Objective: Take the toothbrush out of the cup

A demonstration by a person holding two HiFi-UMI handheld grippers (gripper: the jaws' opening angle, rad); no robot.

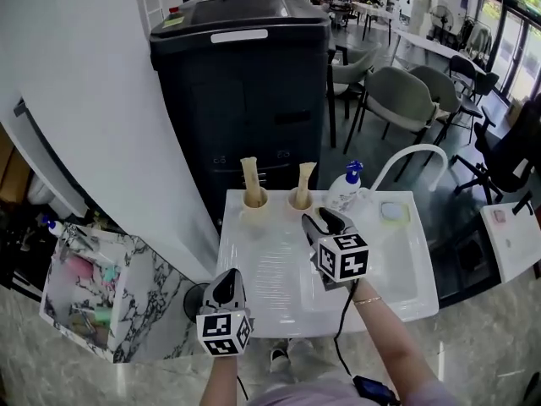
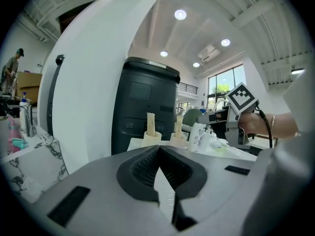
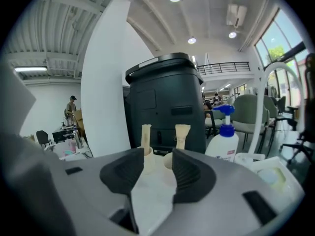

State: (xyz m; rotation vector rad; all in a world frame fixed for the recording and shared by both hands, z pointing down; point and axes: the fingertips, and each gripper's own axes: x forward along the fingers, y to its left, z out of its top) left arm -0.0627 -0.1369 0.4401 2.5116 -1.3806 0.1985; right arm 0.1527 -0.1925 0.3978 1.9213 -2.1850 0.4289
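Two pale cups stand side by side at the far edge of the white desk [image 1: 262,269], in front of a black bin [image 1: 245,83]. Each cup holds one upright beige toothbrush: the left cup [image 1: 254,203] with the left toothbrush [image 1: 250,178], the right cup [image 1: 300,200] with the right toothbrush [image 1: 304,178]. Neither brush has been lifted.

The right gripper [image 1: 325,220] hovers over the middle of the desk, near the cups but not touching them. Its jaws stand apart with nothing between them, and its own view looks past them at both brushes. The left gripper [image 1: 225,288] sits at the near left edge, well apart from the cups, its jaws closed tip to tip on nothing.

A soap bottle [image 1: 347,189] with a blue pump stands just right of the right cup, and a white tap [image 1: 414,152] arches further right.

Likely hazards:
- The cups look light and nothing holds them down, so a brush pulled at a slant could drag or tip its cup.
- The cups stand close together, so an open jaw lowered over one brush may knock the other cup.
- Reaching for the right brush may also bump the bottle.
- Which brush is meant cannot be told.
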